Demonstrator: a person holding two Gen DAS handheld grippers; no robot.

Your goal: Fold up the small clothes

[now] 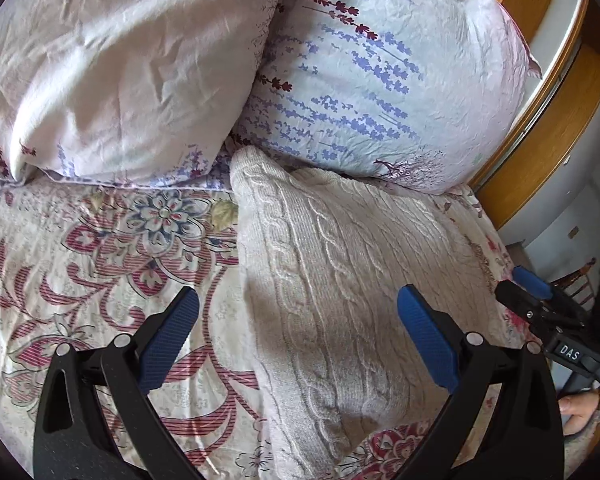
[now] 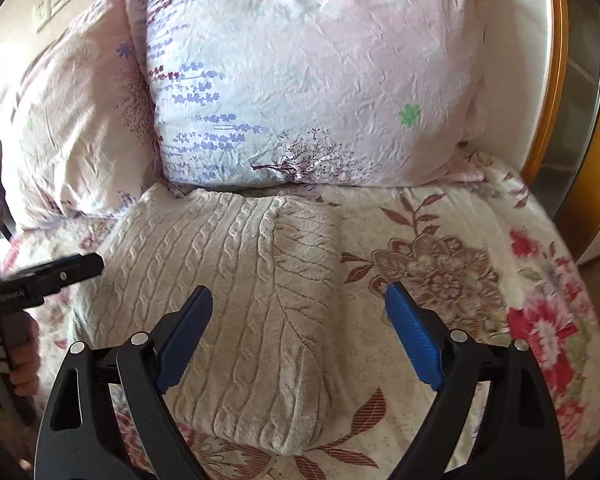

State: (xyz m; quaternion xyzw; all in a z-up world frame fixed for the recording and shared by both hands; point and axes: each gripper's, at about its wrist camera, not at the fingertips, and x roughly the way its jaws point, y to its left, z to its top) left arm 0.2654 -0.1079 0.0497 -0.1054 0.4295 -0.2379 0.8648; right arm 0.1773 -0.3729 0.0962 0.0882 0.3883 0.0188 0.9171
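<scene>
We are looking at a cream cable-knit sweater (image 1: 332, 280) lying folded into a thick rectangle on the floral bedspread (image 1: 100, 248), its far edge touching the lavender-print pillow (image 1: 372, 72). Our left tongs (image 1: 298, 344) are hovering with blue pads spread wide and gripping nothing, and our right tongs (image 2: 298, 336) are likewise gaping wide above the sweater's right edge.

Two pillows (image 1: 380, 80) on floral bedspread (image 1: 80, 260), perhaps quilted.
</scene>
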